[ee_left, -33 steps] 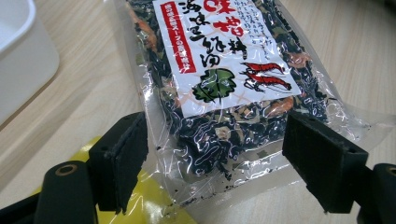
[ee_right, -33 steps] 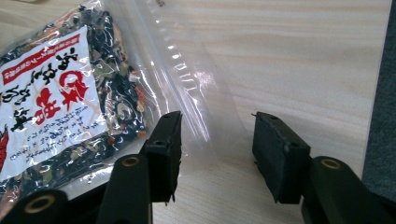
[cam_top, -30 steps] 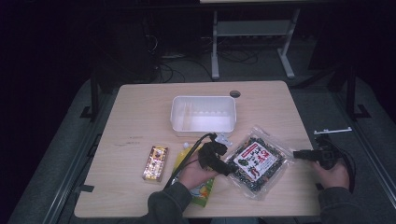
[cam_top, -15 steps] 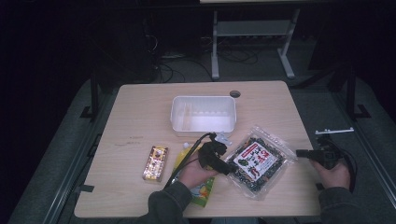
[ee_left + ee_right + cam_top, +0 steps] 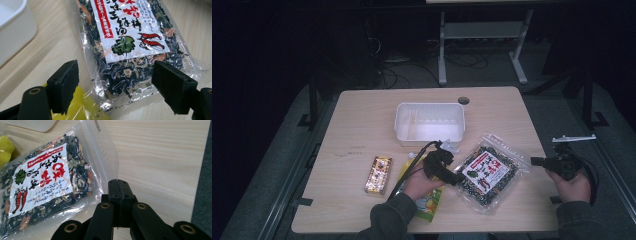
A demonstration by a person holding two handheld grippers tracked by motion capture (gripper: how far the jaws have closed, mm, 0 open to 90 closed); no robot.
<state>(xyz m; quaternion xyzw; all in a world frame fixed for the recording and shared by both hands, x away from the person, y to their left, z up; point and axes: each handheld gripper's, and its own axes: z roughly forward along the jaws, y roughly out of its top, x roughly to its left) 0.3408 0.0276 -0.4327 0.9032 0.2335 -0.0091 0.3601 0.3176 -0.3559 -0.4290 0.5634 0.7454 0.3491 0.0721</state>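
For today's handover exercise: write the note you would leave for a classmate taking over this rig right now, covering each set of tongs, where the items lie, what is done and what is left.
Left tongs: open, jaws straddling the near end of the clear seaweed packet, not yet closed on it.
Right tongs: shut on nothing, just off the packet's sealed edge, at the table's right side.
Items: the packet lies flat beside the white tub, which looks empty. A yellow packet lies under the left hand; a small snack bar lies to its left.
Done: nothing in the tub so far.
Left: probably close on the seaweed packet, lift it into the tub, then the other items.
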